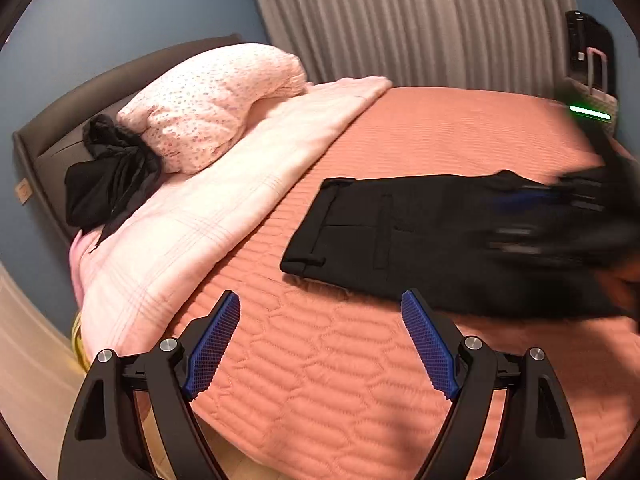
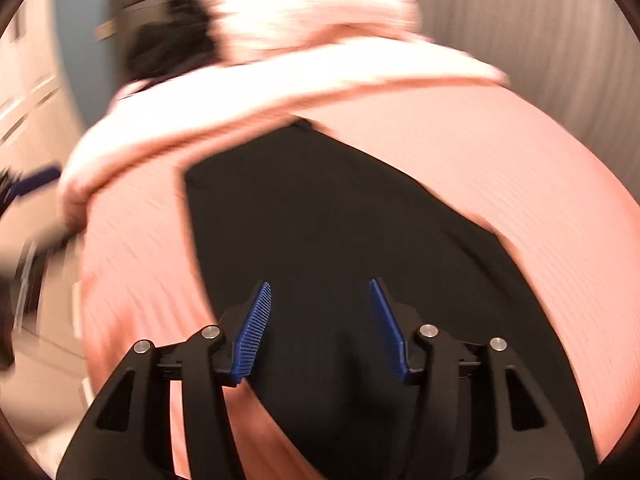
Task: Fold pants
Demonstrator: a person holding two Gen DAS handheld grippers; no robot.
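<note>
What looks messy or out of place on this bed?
A crumpled black garment is bunched against the headboard beside the pillow, unlike the pants, which lie flat on the orange bedspread.

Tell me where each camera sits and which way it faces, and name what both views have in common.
Left wrist: rides on the left hand-held gripper, above the near edge of the bed, looking across at the black pants and pillow; its own open fingers show, with the right hand-held gripper blurred at far right.
Right wrist: rides on the right hand-held gripper, directly over the pants, facing the headboard; open fingers show.
Shared: pants, orange bedspread, pink blanket, curtain.
</note>
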